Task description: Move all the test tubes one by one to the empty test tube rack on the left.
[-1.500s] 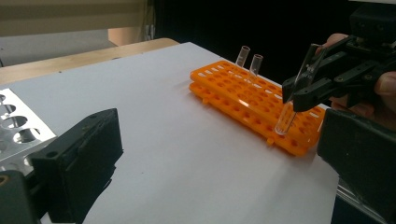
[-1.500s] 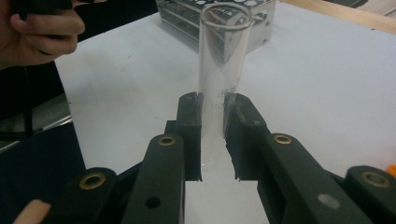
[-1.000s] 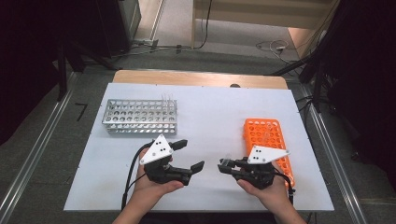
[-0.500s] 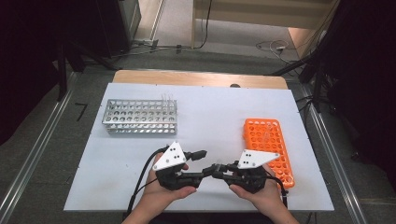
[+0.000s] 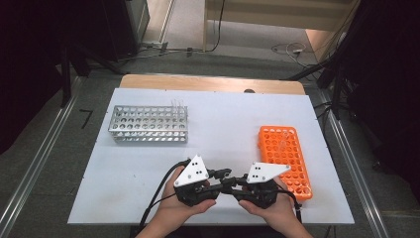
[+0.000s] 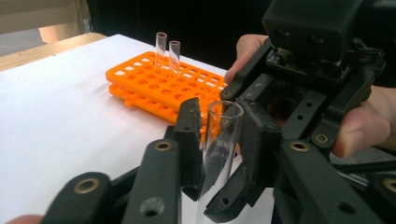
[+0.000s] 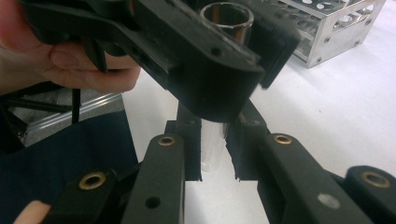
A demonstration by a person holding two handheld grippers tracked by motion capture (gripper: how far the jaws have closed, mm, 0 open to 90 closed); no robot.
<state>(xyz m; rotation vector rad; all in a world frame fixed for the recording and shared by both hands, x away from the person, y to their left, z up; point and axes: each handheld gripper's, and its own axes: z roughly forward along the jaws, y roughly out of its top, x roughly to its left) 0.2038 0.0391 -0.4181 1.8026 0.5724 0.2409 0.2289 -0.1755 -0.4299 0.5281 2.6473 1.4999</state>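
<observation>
With my left gripper (image 6: 219, 140) just clamped on the upright glass test tube (image 6: 218, 140) above where my right gripper (image 7: 212, 149) pinches its lower end, I should keep both grips steady before releasing one, lest it tilt between pads.

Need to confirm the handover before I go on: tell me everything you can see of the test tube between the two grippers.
The test tube is clear glass, open-mouthed, empty as far as shows, with faint print on its wall. It stands roughly upright above the white table. The left gripper, whose jaws have just been closing, clamps it near the top; the right gripper grips lower down.
</observation>
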